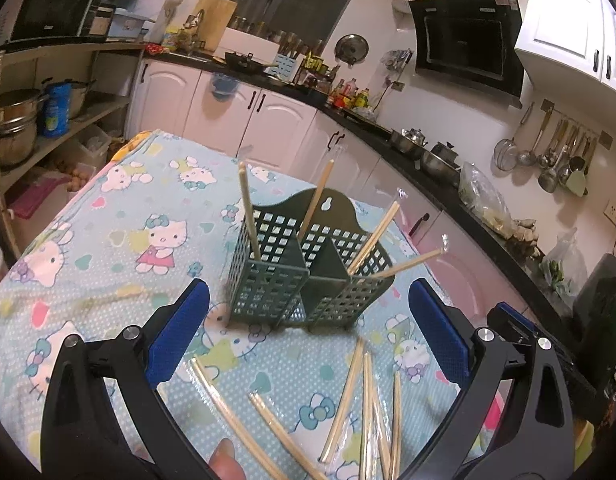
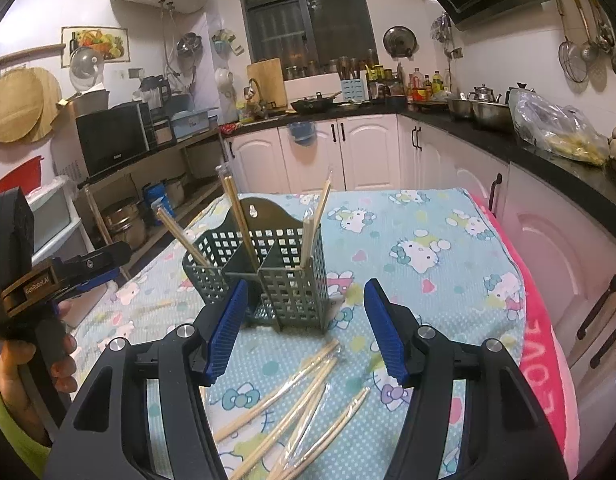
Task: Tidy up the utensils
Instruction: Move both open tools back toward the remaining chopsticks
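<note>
Matt plastic caddy (image 1: 304, 276) — wooden chopsticks (image 1: 343, 400)

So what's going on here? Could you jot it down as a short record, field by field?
place: home kitchen, table under a cartoon-cat cloth
holder: green slotted caddy, upright, mid-table
in holder: four wrapped chopstick pairs, leaning outward
loose: more wrapped chopsticks lying on the cloth in front of the caddy
left tongs: open, empty
right tongs: open, empty
still to do: loose chopsticks not yet in the caddy
</note>
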`<state>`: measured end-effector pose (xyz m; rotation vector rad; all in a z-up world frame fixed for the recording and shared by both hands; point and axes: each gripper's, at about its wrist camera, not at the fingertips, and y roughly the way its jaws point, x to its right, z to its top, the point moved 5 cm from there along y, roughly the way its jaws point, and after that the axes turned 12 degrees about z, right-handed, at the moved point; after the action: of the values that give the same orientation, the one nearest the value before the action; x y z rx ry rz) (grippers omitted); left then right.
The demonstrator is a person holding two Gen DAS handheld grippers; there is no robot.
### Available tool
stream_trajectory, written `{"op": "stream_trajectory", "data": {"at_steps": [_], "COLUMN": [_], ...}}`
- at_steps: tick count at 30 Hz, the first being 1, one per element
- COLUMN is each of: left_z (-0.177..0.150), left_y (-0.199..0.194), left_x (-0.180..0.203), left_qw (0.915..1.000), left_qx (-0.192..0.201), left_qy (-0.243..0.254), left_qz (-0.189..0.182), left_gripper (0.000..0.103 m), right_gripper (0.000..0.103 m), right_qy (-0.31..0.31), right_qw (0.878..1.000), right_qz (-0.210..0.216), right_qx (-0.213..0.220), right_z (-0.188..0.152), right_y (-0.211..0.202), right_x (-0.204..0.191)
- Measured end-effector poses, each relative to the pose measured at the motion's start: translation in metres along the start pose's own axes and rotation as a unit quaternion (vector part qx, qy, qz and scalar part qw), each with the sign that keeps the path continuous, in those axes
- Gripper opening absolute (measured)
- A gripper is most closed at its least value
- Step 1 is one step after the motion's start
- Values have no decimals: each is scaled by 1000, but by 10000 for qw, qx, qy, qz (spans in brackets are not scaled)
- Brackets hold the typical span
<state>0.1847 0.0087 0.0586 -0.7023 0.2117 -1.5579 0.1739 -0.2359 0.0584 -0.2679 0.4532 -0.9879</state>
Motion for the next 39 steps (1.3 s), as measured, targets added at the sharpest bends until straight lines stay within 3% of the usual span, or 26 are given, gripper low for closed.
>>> {"op": "stream_trajectory", "data": {"at_steps": [26,34,39], "left_z": [-56,-77,-91], "left_y": [5,20,31], "left_x": [-26,-38,-43], "left_qw": [9977,9945,9916], "left_qx": [-611,-946,-1194], "left_qy": [-27,-23,-10], "left_qz": [282,445,488], "left_gripper": [91,91,79], "right_gripper": [58,50,45], "right_qy": [257,385,466], "right_qw": [9968,9927,9896], "right_qz": [167,225,193], "right_qx": [-738,-1125,-1347], "right_z": [-55,-73,-82], "right_y": [15,36,52], "right_x": [-1,6,13]}}
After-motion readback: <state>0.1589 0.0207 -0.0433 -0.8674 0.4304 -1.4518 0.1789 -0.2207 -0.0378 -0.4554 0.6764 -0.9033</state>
